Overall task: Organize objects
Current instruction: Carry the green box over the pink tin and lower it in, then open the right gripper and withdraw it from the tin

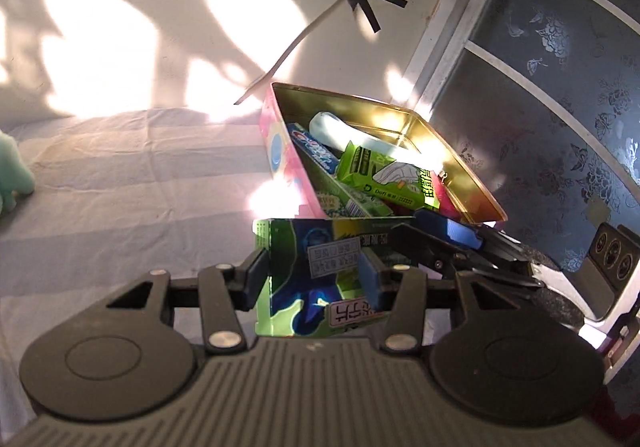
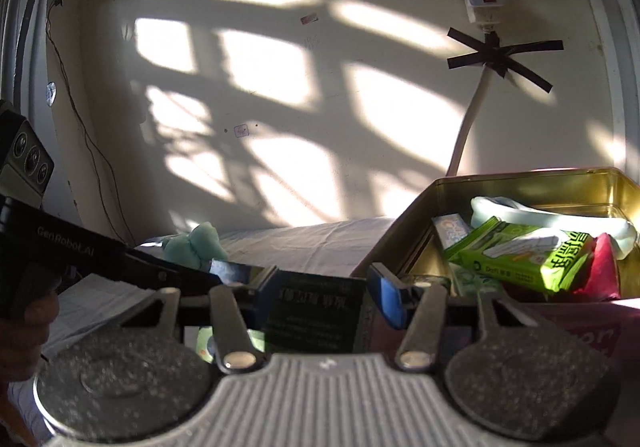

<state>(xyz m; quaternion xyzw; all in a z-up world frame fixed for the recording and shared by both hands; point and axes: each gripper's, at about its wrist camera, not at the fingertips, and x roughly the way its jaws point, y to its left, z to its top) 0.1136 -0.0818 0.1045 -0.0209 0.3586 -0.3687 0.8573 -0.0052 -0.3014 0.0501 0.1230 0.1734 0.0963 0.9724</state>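
The left hand-held gripper (image 1: pixel 314 279) is clamped on a green box (image 1: pixel 316 275) just short of the open tin (image 1: pixel 460 151) ahead, its long axis pointing tinward, while the right hand-held gripper (image 2: pixel 316 295) brackets the box's far end, pads seemingly touching

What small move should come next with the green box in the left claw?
Probably carry the green box, pinched in the left claw, forward over the open tin before releasing. The box sits short of the tin's near edge; the tin already holds a toothpaste box and green packet.
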